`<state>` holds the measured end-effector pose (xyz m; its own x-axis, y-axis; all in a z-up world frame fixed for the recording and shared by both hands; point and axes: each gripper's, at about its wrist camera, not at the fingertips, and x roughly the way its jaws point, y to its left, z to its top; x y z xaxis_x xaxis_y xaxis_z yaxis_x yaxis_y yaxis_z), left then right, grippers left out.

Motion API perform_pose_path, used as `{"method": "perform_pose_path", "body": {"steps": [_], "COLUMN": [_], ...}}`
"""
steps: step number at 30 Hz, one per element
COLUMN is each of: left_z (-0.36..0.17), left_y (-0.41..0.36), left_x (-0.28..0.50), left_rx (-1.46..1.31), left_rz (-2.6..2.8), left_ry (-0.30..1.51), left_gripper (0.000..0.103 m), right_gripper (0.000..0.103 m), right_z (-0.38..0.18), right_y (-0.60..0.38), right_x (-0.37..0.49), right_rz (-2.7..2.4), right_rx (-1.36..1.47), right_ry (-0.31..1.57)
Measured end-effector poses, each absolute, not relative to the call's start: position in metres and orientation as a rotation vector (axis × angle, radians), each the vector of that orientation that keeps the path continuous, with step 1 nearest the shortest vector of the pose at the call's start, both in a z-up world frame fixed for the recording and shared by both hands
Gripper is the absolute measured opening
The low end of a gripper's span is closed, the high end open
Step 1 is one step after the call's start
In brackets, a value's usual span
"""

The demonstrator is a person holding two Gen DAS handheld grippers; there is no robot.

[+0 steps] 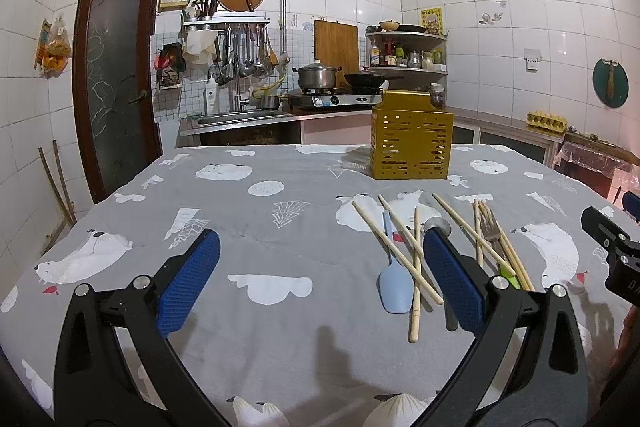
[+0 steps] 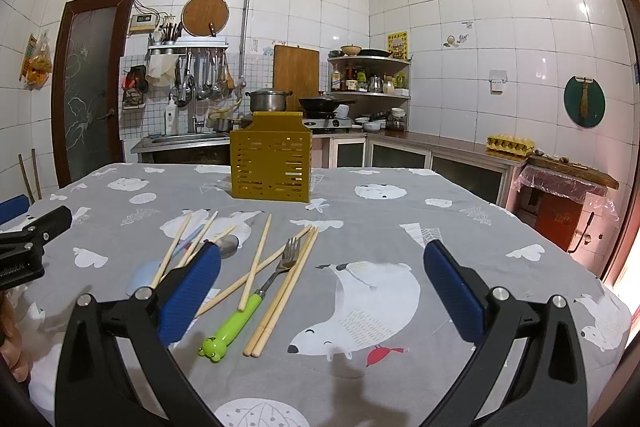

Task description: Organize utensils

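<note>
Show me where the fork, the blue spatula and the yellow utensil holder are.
fork [image 2: 240, 321], right wrist view, on its green handle.
blue spatula [image 1: 396, 287], left wrist view, on its flat blade.
yellow utensil holder [image 2: 270, 167], right wrist view, on its slotted front wall.

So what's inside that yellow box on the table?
The yellow box shows only slots in its front wall; nothing sticks out above its rim. Its inside is hidden from both cameras. The chopsticks lie on the cloth.

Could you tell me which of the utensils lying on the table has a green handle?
The fork: its metal tines lead to a bright green handle ending in a small frog face. The chopsticks around it are plain wood, and the spatula is pale blue.
</note>
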<state>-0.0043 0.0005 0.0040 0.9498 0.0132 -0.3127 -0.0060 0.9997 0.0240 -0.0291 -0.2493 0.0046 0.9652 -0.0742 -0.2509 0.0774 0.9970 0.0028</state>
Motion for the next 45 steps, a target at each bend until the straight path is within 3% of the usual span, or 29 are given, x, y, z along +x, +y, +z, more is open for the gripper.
{"method": "perform_pose_path", "body": {"steps": [45], "left_z": [0.0039], "left_y": [-0.0018], "left_x": [-0.0084], "left_rx": [0.024], "left_rz": [0.011], "left_ry": [0.313], "left_gripper": [0.098], "right_gripper": [0.099], "right_z": [0.0050], "right_y": [-0.2492], "right_x": [-0.0297], "right_rz": [-0.085], "right_rx": [0.015], "right_ry": [0.248]}}
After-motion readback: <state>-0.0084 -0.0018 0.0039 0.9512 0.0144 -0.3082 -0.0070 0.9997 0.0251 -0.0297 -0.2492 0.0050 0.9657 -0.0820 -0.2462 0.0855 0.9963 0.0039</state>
